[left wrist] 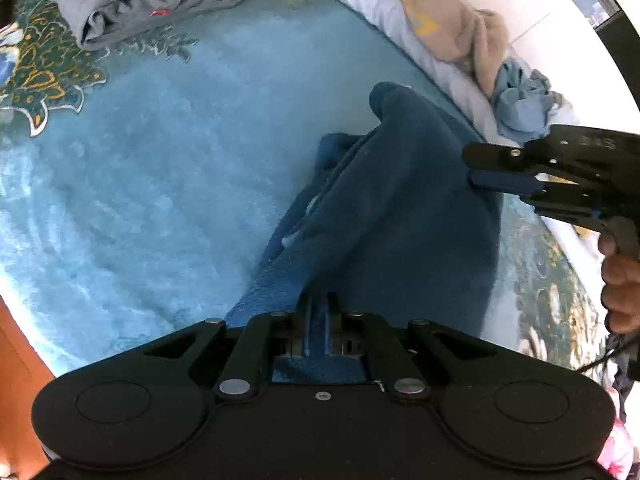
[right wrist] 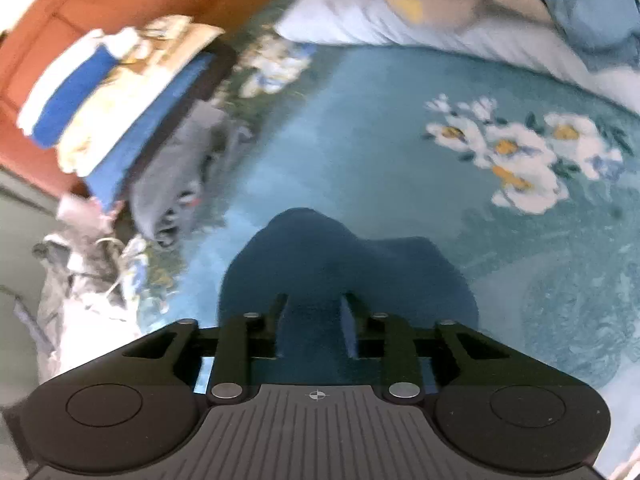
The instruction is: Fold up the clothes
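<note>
Left wrist view: the left tool [left wrist: 317,312], pressed together, pinches one dark blue garment [left wrist: 400,208] draped over a blue floral bedspread [left wrist: 180,168]. The right tool [left wrist: 474,170], gripped by one hand [left wrist: 622,284], meets the garment's far edge. One folded grey garment [left wrist: 136,0] lies well apart; one beige [left wrist: 452,28] and one light blue [left wrist: 524,104] lie crumpled near the bed's edge.

Right wrist view: the right tool [right wrist: 314,316] pinches the same garment [right wrist: 340,264] between two fingers. One stack of folded clothes [right wrist: 116,108] sits beyond.
</note>
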